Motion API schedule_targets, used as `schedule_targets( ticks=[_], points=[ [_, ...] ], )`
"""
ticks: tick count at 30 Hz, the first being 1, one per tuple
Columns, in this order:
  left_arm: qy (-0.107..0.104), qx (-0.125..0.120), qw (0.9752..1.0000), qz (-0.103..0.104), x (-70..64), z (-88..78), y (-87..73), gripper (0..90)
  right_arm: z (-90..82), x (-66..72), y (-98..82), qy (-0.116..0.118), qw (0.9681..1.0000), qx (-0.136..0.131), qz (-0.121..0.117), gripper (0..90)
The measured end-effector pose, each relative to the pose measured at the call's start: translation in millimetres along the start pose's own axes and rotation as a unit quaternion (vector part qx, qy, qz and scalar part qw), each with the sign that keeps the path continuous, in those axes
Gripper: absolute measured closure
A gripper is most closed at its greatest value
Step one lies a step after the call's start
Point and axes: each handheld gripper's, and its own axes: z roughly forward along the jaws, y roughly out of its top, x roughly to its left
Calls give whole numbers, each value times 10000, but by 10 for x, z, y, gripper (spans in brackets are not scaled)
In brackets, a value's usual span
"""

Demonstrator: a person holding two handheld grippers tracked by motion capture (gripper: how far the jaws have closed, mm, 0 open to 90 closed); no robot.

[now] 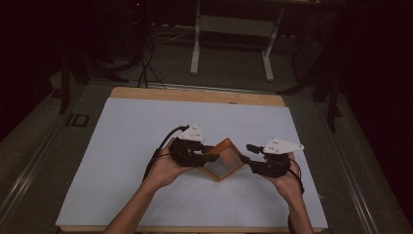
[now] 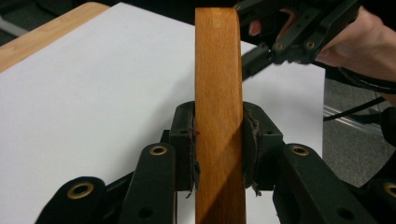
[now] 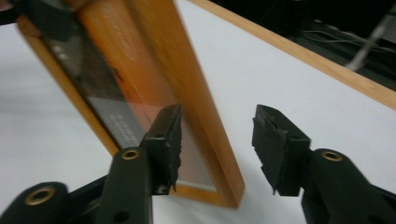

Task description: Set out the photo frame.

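— Holding the wooden frame point(image 1: 223, 159) up off the white sheet point(image 1: 146, 141) on the table point(image 1: 195, 94), is that the left gripper point(image 1: 210, 153)?

— Yes. In the left gripper view its fingers point(image 2: 185, 140) are pinched on the frame's edge, one pad on each face, with the wood rising straight up between them. From above, the frame sits between the two hands, turned like a diamond, one corner toward the person.

— And the right gripper point(image 3: 217, 149)?

— Spread apart. In its own view one finger point(image 3: 166, 142) overlaps the glazed face near the lower corner, the other point(image 3: 275, 144) stands clear of the frame's outer edge. So the wooden side rail runs through the gap, slanting up and away to the left.

— Touching?

— I cannot tell whether the near finger touches the glass. The far one is apart.

— What would a closing move depend on?

— My guess: the rail's long axis lies along the gap, so closing would meet its two faces squarely. The right hand is the free one.
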Motion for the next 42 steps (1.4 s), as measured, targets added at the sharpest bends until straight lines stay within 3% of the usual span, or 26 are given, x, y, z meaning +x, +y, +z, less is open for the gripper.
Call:
schedule_targets(
  ticks=[7, 10, 18, 21, 25, 27, 28, 34, 38, 42],
  points=[
    [-92, -101, 9996, 263, -44, 61, 20, 683, 131, 66, 50, 464, 9986, -88, -233, 395],
    [-167, -128, 9994, 265, -20, 74, 22, 680, 174, 79, 43, 651, 9974, -107, -298, 397],
    [-266, -276, 9992, 94, 46, 71, -7, 619, 50, 69, -12, 732, 9963, -129, -440, 568],
    [-269, -304, 9992, 11, 62, 71, -16, 578, 25, 64, -28, 782, 9959, -145, -442, 598],
    [-338, -594, 9967, -445, 153, 18, -47, 495, -31, 81, -45, 836, 9947, -136, -585, 674],
    [-355, -678, 9956, -532, 176, -8, -54, 485, -39, 88, -48, 791, 9950, -110, -601, 678],
    [-340, -825, 9940, -629, 207, -63, -73, 485, -44, 86, -52, 745, 9953, -96, -615, 679],
    [-59, -1048, 9907, -867, 271, -175, -197, 419, -83, 50, -118, 713, 9963, -76, -482, 680],
    [63, -974, 9901, -1005, 315, -147, -325, 390, -97, 48, -136, 711, 9964, -67, -458, 680],
    [58, -927, 9905, -1019, 305, -76, -426, 381, -106, 25, -161, 722, 9965, -68, -420, 680]
  ],
)
